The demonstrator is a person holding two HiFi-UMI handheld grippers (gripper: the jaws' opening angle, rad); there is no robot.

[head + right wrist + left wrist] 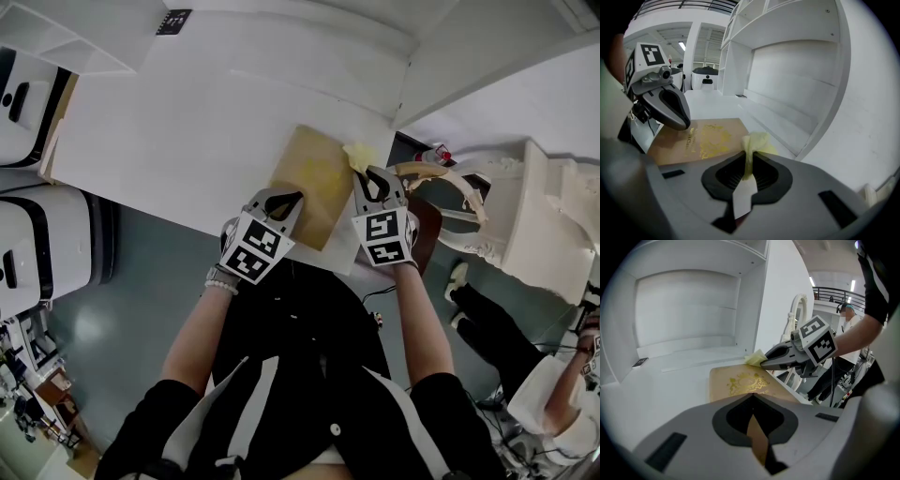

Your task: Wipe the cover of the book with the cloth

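A tan book (314,178) with a gold emblem lies flat on the white table (169,131), near its front right corner. My left gripper (284,201) is at the book's near left edge, jaws shut on that edge; a tan sliver of the book (739,382) shows between them at the left gripper (751,398). My right gripper (375,180) is shut on a yellow cloth (357,156) at the book's far right corner. The cloth (753,142) bunches out past the right gripper (748,158), beside the book (701,137). The left gripper view also shows the cloth (754,358).
White open shelving (797,70) rises behind the table. An ornate white chair (525,202) stands right of the table, and another person (553,394) is at the lower right. White machines (37,244) stand at the left. A small marker tag (174,21) lies at the table's far edge.
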